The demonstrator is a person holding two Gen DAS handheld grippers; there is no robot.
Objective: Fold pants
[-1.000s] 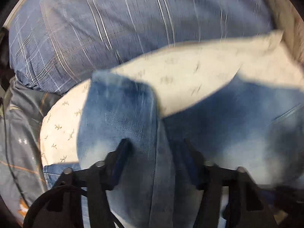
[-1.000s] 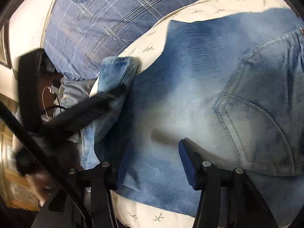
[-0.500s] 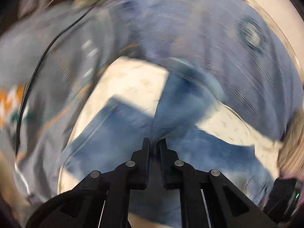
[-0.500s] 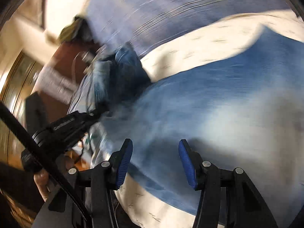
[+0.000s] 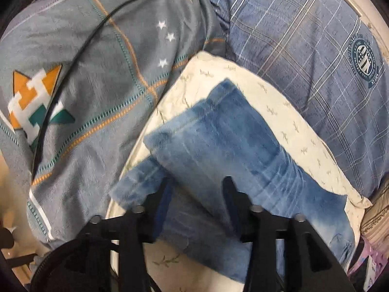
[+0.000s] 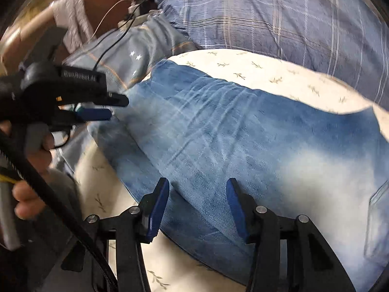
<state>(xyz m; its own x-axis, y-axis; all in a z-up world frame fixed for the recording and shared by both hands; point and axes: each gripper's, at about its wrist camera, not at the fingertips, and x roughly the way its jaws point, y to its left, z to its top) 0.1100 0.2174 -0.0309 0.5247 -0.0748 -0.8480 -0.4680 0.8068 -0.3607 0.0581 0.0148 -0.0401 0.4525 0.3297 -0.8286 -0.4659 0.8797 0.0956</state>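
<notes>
Left gripper (image 5: pixel 197 189) released the jeans (image 5: pixel 218 146), jaws now spread.
Right gripper (image 6: pixel 197 204) also gaped empty; legs lay doubled, long axis diagonal across cream pillow (image 5: pixel 279 92).

Faded blue denim pants (image 5: pixel 218 150) lie folded on a cream leaf-print cushion (image 5: pixel 279 102); the left gripper (image 5: pixel 197 189) hovers above, fingers (image 5: pixel 165 194) spread.

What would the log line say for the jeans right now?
jeans: folded on cream pillow | left tool: open | right tool: open, holding nothing
</notes>
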